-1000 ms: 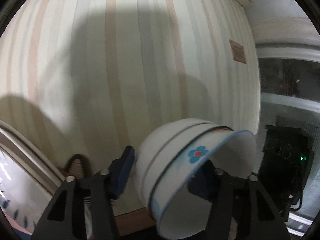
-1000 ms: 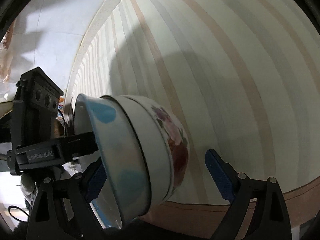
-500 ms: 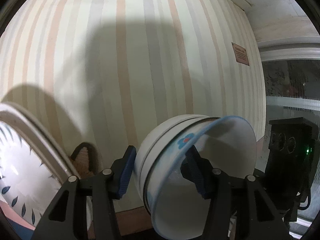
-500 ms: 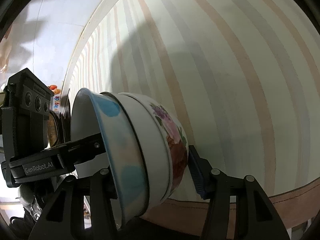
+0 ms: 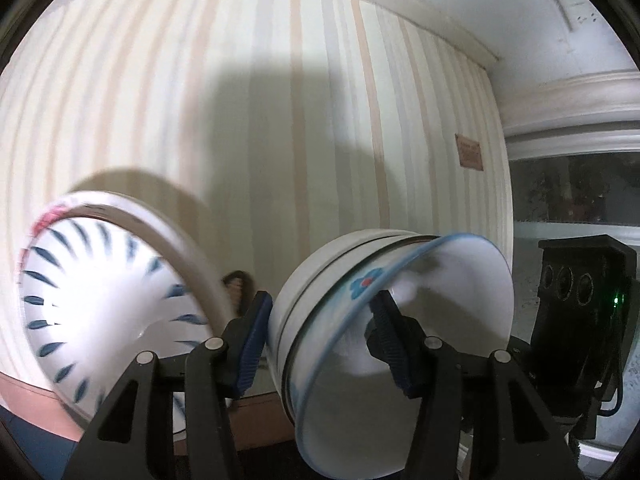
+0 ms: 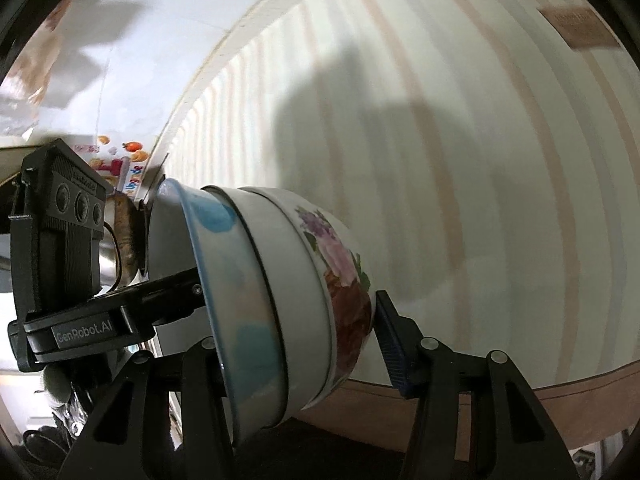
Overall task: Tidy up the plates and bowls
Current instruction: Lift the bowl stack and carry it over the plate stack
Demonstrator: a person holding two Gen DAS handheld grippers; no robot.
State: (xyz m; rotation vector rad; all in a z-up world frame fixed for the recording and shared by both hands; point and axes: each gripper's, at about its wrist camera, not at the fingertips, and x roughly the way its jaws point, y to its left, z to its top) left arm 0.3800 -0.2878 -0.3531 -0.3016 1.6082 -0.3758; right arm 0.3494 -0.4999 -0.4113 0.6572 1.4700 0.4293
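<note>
both claws clamp three nested bowls point(image 6: 280, 304) (sideways).

1. The left gripper point(image 5: 320, 336) has black, angular arms with triangular cut-outs, silver round screws at the joints and ribbed blue pads point(image 5: 251, 344).
2. The right gripper point(image 6: 296, 344) is the same: black arms, silver screws, blue pads point(image 6: 390, 344).
3. Beside the right gripper, the left's black housing reads "GenRobot.AI" and carries three round lenses.
</note>
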